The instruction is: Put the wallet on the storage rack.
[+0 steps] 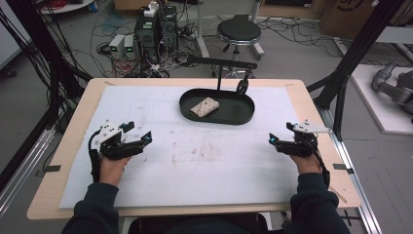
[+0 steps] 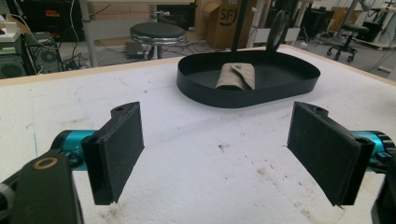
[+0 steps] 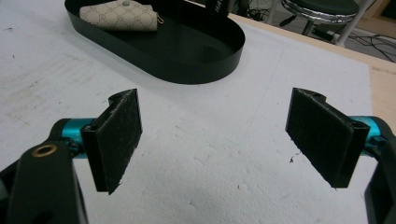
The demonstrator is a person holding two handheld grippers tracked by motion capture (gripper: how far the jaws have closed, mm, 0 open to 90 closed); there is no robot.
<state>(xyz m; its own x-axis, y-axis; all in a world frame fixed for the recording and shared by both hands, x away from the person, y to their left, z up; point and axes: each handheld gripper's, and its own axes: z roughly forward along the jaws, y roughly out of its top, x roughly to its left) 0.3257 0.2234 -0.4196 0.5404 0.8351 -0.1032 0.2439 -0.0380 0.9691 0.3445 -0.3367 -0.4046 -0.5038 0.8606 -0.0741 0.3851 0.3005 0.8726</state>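
A black oval tray (image 1: pixel 243 116) (image 2: pixel 299 86) (image 3: pixel 219 60) sits at the far middle of the white mat. In its left half lies a small beige patterned pouch (image 1: pixel 204 107) (image 2: pixel 236 76) (image 3: pixel 119 18). My left gripper (image 1: pixel 139 132) (image 2: pixel 219 154) hovers open over the mat's left side, well short of the tray, nothing between its jaws. My right gripper (image 1: pixel 278 138) (image 3: pixel 215 140) is open too, on the mat's right side, nothing held.
A black stand with a hanging clip (image 1: pixel 242 87) rises behind the tray. The white mat (image 1: pixel 195 165) covers a wooden table (image 1: pixel 78 112). A stool (image 1: pixel 238 31), computers (image 1: pixel 156 29) and cables stand on the floor beyond.
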